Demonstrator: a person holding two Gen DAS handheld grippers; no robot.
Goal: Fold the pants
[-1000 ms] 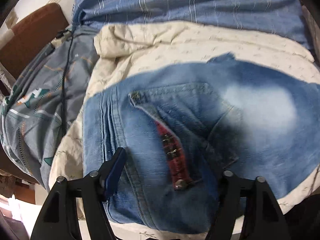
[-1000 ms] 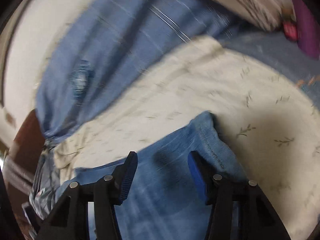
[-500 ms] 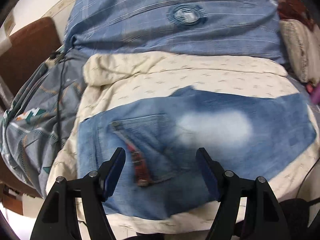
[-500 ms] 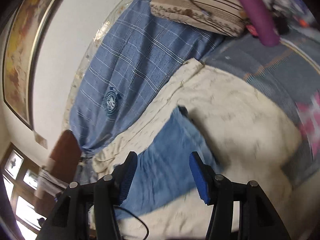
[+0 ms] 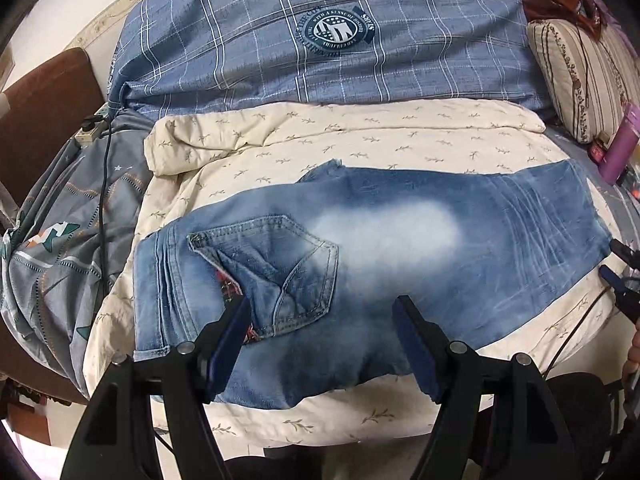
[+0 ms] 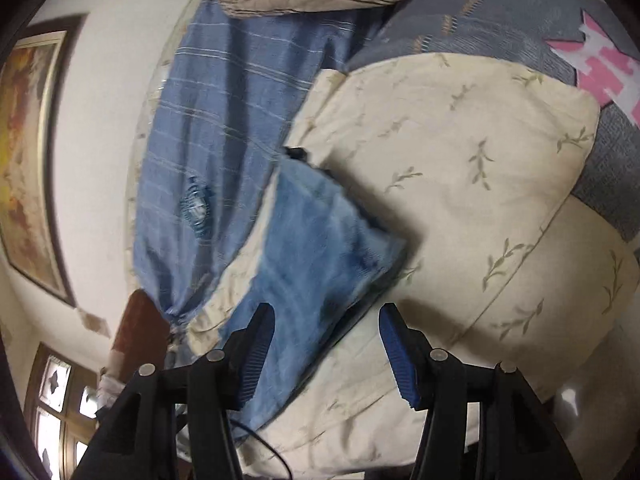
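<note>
The jeans (image 5: 400, 240) lie folded flat on a cream leaf-print quilt (image 5: 360, 140) spread over the bed, their length running across it. The waistband end sits toward the quilt's left edge, with a back pocket (image 5: 280, 272) facing up and a bit of red lining showing beside it; the folded leg end reaches toward the quilt's right edge.

The left gripper (image 5: 320, 336) hangs above the near side of the jeans by the pocket, its blue pads spread wide with nothing between them. The right gripper (image 6: 326, 344) is over the leg end near the quilt's right edge, jaws about half apart and gripping nothing; the denim (image 6: 312, 248) lies below and beyond them, not pinched. Its view is blurred.

Behind the quilt, a blue checked pillow (image 5: 320, 40) with a round badge leans along the head edge. A striped cushion (image 5: 580, 76) and a purple bottle (image 5: 620, 148) sit at the far right corner. A grey patterned sheet (image 5: 60, 240) and a black cable (image 5: 104, 184) lie off the quilt's left edge.
</note>
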